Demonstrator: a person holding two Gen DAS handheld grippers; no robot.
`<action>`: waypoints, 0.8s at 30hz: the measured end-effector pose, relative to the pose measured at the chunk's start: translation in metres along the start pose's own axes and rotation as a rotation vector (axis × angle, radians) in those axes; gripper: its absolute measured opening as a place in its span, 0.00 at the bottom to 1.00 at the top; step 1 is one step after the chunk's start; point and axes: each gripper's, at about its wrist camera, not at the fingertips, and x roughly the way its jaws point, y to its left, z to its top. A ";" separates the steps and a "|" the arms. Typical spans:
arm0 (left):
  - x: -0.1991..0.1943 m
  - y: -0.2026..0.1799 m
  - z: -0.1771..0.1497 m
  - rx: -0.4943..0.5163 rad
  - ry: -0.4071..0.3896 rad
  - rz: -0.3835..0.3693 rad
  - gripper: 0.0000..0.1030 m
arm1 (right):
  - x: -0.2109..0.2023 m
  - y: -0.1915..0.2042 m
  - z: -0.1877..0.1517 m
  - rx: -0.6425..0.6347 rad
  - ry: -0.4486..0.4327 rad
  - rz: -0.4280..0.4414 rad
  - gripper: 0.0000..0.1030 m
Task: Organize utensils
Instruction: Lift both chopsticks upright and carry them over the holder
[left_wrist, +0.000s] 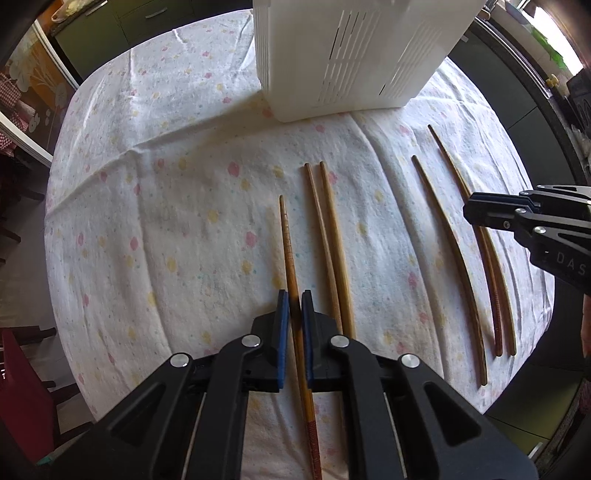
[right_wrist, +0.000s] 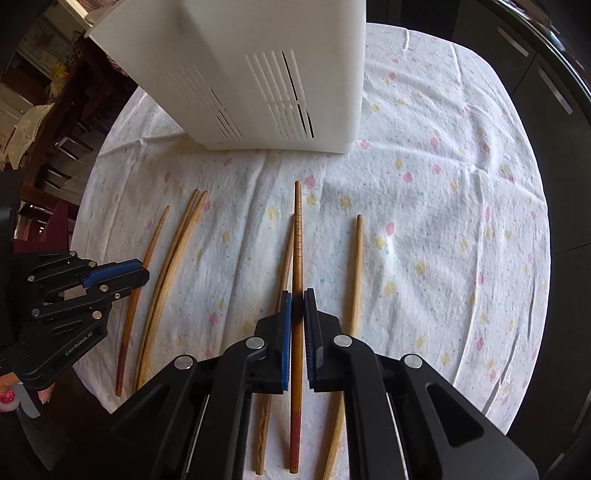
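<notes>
Several wooden chopsticks lie on a flowered white tablecloth (left_wrist: 166, 221) in front of a white slotted utensil holder (left_wrist: 354, 55), also in the right wrist view (right_wrist: 258, 74). My left gripper (left_wrist: 294, 306) is shut on a red-ended chopstick (left_wrist: 286, 236) at the left of the row. A pair of light chopsticks (left_wrist: 327, 229) lies just to its right. My right gripper (right_wrist: 297, 306) is shut on another red-ended chopstick (right_wrist: 297, 229), with one chopstick (right_wrist: 286, 254) close on its left and a light one (right_wrist: 357, 266) on its right. The right gripper also shows in the left wrist view (left_wrist: 480, 210), and the left gripper in the right wrist view (right_wrist: 142, 271).
The table's edge curves around close on the left (left_wrist: 55, 258) and on the right (right_wrist: 546, 240). A dark red chair (left_wrist: 22, 387) stands at the left. Dark cabinets (right_wrist: 535, 74) run behind the table.
</notes>
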 end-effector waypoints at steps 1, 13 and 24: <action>-0.004 0.001 -0.001 0.001 -0.011 -0.004 0.07 | -0.009 0.000 -0.003 0.001 -0.027 0.011 0.07; -0.082 -0.001 -0.012 0.040 -0.158 -0.041 0.06 | -0.108 0.004 -0.037 -0.024 -0.244 0.108 0.07; -0.133 -0.006 -0.014 0.063 -0.262 -0.056 0.06 | -0.147 0.004 -0.042 -0.047 -0.343 0.115 0.07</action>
